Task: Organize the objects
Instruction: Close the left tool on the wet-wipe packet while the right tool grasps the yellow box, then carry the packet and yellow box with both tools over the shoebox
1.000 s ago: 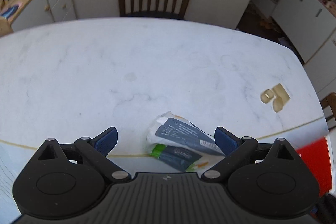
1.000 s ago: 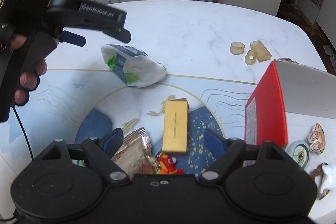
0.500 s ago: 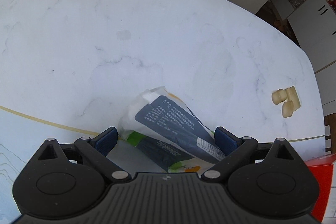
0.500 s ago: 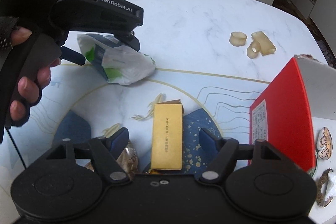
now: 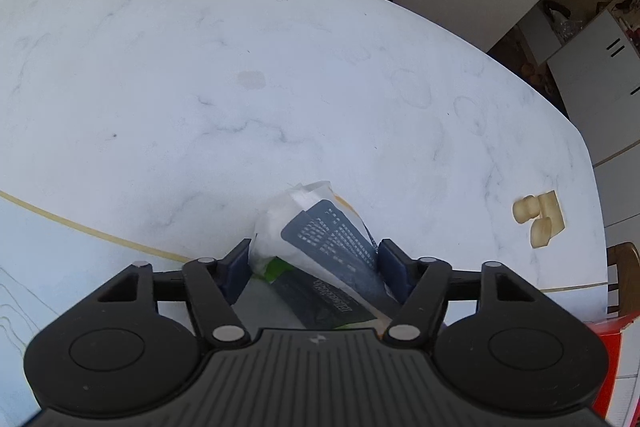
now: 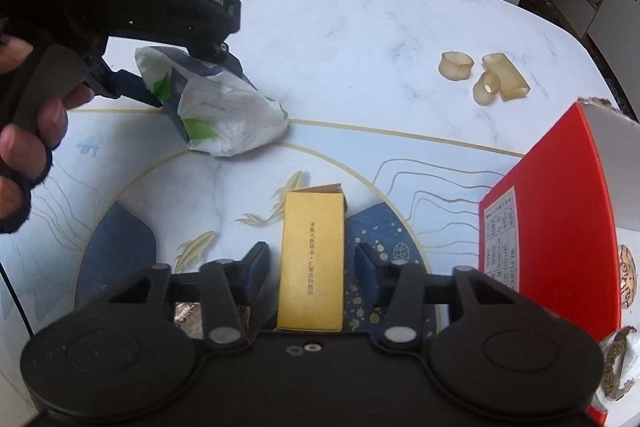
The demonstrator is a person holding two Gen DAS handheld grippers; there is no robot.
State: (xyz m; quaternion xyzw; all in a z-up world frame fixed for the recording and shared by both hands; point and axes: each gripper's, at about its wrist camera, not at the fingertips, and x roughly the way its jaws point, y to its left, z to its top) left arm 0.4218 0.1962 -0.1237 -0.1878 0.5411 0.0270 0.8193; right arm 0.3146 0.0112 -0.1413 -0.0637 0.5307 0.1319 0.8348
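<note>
On the marble table (image 5: 200,75) the crinkly snack bag (image 5: 320,247) sits between the closing jaws of the left gripper (image 5: 314,267), pads already touching its sides; squeeze gently, low on the bag, so it doesn't slip. The right gripper (image 6: 312,267) closes around the yellow box (image 6: 312,255), a gap still showing each side; keep it centred. A second ago both stood spread wide and higher.

Both grippers are matte black with dark blue jaws and silver screws; the left gripper (image 6: 188,83) reads "GenRobot.AI".
</note>
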